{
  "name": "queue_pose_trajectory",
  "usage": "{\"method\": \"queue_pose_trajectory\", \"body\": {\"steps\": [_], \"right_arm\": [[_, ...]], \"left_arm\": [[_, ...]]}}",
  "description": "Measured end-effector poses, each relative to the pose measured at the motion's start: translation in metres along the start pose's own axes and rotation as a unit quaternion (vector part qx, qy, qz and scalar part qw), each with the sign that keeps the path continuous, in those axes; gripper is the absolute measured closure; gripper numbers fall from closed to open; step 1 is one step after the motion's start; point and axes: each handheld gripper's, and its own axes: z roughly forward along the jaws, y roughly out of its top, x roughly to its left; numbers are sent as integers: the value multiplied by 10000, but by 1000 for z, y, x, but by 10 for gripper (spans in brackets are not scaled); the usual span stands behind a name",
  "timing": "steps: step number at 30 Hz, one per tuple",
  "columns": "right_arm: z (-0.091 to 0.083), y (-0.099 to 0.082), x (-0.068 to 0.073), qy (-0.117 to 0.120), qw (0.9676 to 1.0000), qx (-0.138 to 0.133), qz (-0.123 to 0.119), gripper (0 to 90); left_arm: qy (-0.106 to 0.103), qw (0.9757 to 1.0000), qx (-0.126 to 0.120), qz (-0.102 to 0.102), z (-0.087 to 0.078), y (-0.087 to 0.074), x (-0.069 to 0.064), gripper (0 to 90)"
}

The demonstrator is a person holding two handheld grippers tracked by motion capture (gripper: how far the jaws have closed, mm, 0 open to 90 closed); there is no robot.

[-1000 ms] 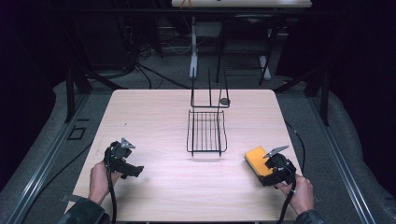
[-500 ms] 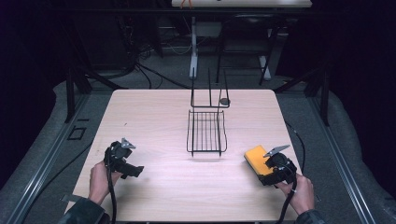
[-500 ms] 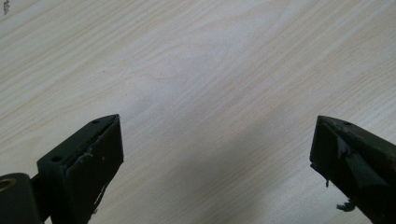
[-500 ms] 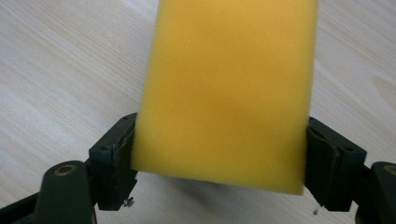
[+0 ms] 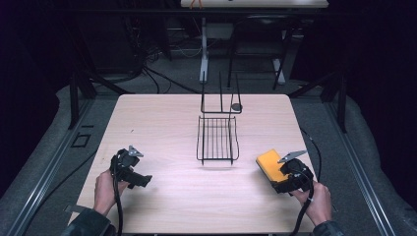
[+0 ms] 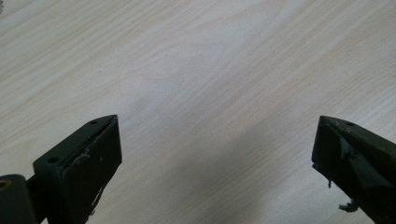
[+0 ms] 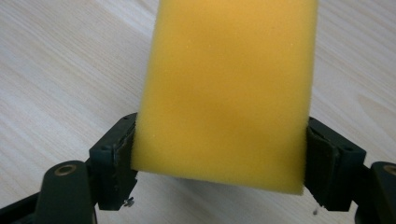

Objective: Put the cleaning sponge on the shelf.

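I am gripping a yellow sponge [image 7: 224,93] in my right gripper [image 7: 219,158], its 2 jaws pressing the sponge's long sides near the right front edge of the table [image 5: 162,118]. My left gripper [image 6: 215,158] is hovering over bare wood at the left, jaws spread wide and holding nothing. The wire rack [image 5: 217,138] is standing at mid-table, well apart from the sponge. Judged progress: the grasp is made; carrying the sponge to the rack, if that is its destination, is not yet done.

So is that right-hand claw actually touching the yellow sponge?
Touching. In the right gripper view, both jaws of the right gripper press against the sides of the yellow sponge.
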Motion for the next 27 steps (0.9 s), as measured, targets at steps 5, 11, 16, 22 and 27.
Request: {"method": "queue_pose_trajectory", "body": {"steps": [5,11,16,22,27], "right_arm": [[-2,3,1,9,10000,-71,-30,226],[-6,8,3,3,9999,-122,-103,227],[-9,12,3,8,9998,-199,-98,227],[-10,17,5,20,9996,-247,-124,228],[-11,22,6,26,9995,-267,-193,228]], "left_arm": [[6,10000,12,7,0,0,0,20],[11,10000,23,19,0,0,-1,21],[3,10000,25,24,1,0,-1,21],[5,10000,24,27,1,0,-1,21],[5,10000,24,25,1,0,-1,21]]}}
